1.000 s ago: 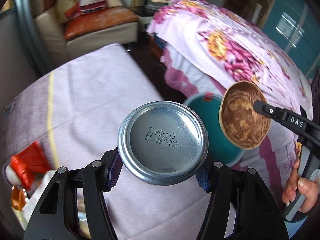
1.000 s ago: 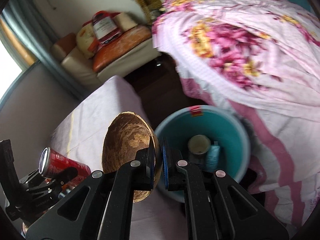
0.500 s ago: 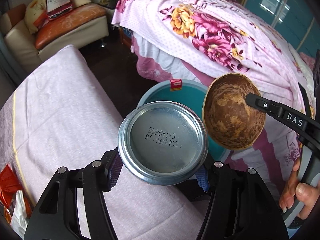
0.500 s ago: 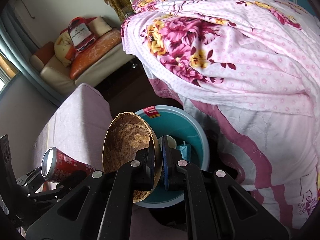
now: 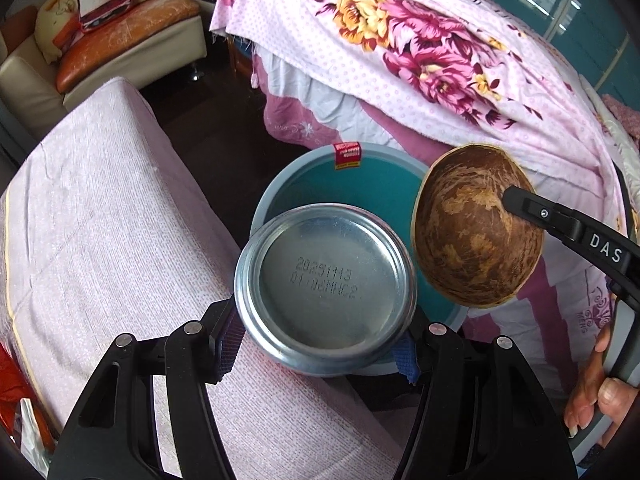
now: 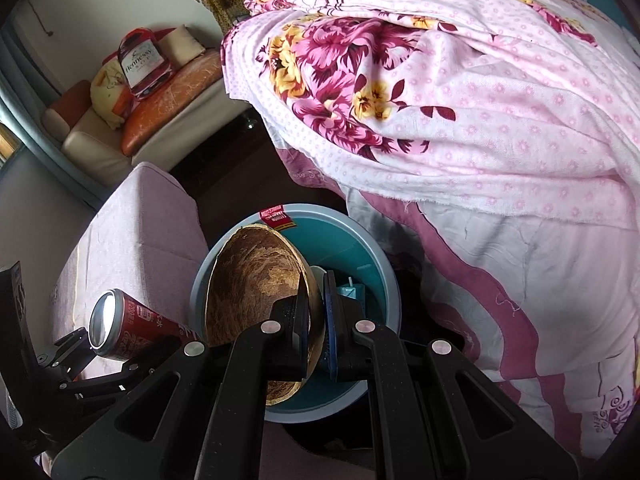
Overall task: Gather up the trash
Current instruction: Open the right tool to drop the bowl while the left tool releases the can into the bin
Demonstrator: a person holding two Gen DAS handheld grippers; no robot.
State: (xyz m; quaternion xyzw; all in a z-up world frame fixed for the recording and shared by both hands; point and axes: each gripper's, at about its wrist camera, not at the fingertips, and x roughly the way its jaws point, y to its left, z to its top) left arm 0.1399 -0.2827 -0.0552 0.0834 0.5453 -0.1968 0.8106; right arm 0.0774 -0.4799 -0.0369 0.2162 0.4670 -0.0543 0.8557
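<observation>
Left gripper (image 5: 320, 344): fingers just opened a bit, can (image 5: 325, 294) held over bin (image 5: 280, 188) | Right gripper (image 6: 316, 320): fingers pinched on shell (image 6: 256, 280) over bin | Tip: both should be let go only when right above the hole.

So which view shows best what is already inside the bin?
The right wrist view: it looks down into the bin, where a pale round thing and a blue carton show behind the shell. In the left wrist view the can covers the inside.
</observation>
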